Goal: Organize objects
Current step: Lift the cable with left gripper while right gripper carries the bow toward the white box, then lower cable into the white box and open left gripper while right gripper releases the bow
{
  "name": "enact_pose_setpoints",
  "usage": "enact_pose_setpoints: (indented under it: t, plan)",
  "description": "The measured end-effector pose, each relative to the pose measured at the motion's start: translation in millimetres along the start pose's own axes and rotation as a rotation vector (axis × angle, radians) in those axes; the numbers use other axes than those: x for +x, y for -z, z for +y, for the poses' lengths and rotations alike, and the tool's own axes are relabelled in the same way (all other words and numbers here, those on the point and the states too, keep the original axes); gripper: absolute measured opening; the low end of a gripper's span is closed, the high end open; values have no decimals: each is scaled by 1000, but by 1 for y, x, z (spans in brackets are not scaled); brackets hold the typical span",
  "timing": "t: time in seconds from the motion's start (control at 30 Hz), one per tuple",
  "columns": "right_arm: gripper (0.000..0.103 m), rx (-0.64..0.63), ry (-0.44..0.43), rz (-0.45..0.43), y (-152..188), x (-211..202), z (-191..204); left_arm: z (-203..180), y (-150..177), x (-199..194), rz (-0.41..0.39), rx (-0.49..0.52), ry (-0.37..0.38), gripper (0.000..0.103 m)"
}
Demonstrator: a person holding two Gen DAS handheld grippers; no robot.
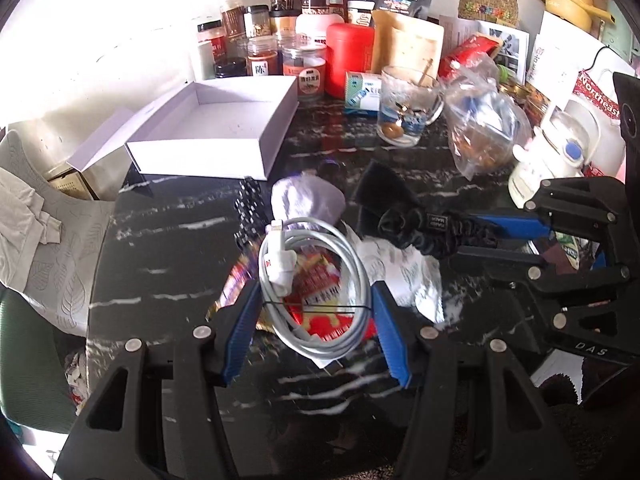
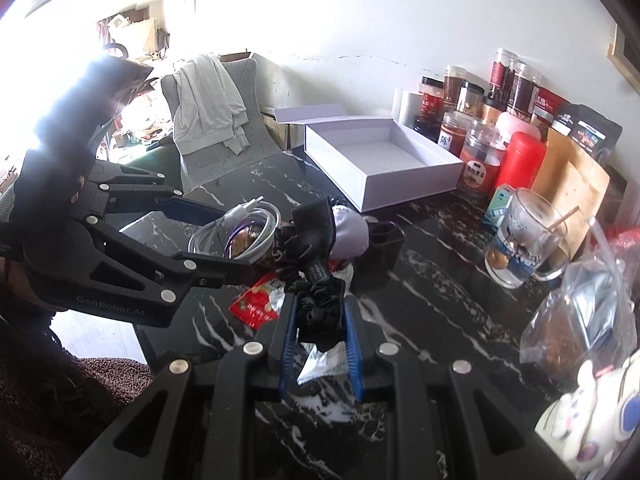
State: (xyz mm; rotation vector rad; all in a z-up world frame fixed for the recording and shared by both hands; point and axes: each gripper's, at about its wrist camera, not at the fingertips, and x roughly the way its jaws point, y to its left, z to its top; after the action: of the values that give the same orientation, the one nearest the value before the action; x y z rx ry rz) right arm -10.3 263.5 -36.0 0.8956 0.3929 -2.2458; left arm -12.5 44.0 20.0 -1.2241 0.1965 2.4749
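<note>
My left gripper (image 1: pixel 314 300) is shut on a coiled white charging cable (image 1: pixel 316 280) and holds it above a red snack packet (image 1: pixel 320 300) on the black marble table (image 1: pixel 168 248). My right gripper (image 2: pixel 320 320) is shut on a black scrunchie (image 2: pixel 320 312), which also shows in the left wrist view (image 1: pixel 424 232). An open white box (image 1: pixel 216 128) stands empty at the back left; in the right wrist view it (image 2: pixel 380 160) lies beyond the pile. A lilac pouch (image 1: pixel 306 200) and crumpled white wrappers (image 1: pixel 404 276) lie between the grippers.
Several jars and a red canister (image 1: pixel 348 60) line the wall behind the box. A glass mug (image 1: pixel 408 108), a clear plastic bag (image 1: pixel 484 128) and a white plush toy (image 1: pixel 552 148) crowd the right side. A chair with grey cloth (image 2: pixel 208 100) stands past the table's left edge.
</note>
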Motion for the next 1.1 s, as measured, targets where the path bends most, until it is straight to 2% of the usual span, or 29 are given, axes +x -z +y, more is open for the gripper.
enact_pose_setpoints:
  t: [0.6, 1.1]
  plan:
    - [21, -57, -14, -43, -67, 35, -35, 46, -79, 22, -55, 24, -46, 54]
    - [21, -100, -43, -45, -123, 82, -63, 94, -139, 65, -63, 28, -75, 54]
